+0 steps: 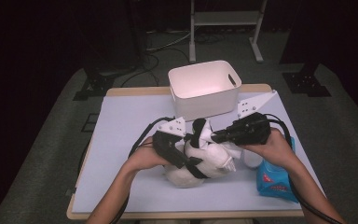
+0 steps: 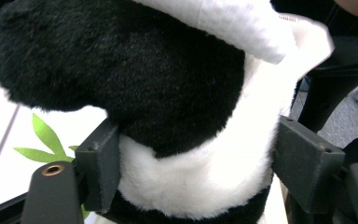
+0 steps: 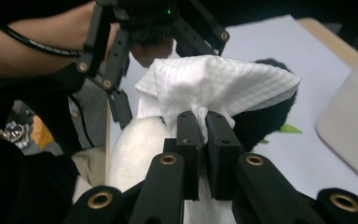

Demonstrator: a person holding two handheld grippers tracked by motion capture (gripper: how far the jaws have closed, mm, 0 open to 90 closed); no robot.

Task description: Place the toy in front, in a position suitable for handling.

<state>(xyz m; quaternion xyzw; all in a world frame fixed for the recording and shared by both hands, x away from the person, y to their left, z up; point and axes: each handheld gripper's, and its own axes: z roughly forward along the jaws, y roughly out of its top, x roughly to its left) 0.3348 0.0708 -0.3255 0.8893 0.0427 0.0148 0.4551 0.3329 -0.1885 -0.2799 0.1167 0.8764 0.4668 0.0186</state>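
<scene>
A black-and-white plush panda [image 1: 205,161] lies on the white table in front of the person. My left gripper [image 1: 191,163] clasps it from the left; in the left gripper view both pads [image 2: 100,163] press into the fur of the panda [image 2: 135,79]. My right gripper [image 1: 213,136] comes in from the right, shut on a white textured wipe [image 1: 205,133]. In the right gripper view the jaws of that gripper [image 3: 204,133] pinch a fold of the wipe [image 3: 214,81], which is draped over the panda's black part [image 3: 265,121]. The wipe [image 2: 242,28] also lies across the top of the plush.
A white bin [image 1: 205,86] stands at the table's far edge, just behind the grippers. A blue packet [image 1: 272,179] lies at the front right beside the right forearm. A green leaf [image 2: 46,135] sticks out beside the plush. Bare table top [image 1: 121,121] spreads to the left.
</scene>
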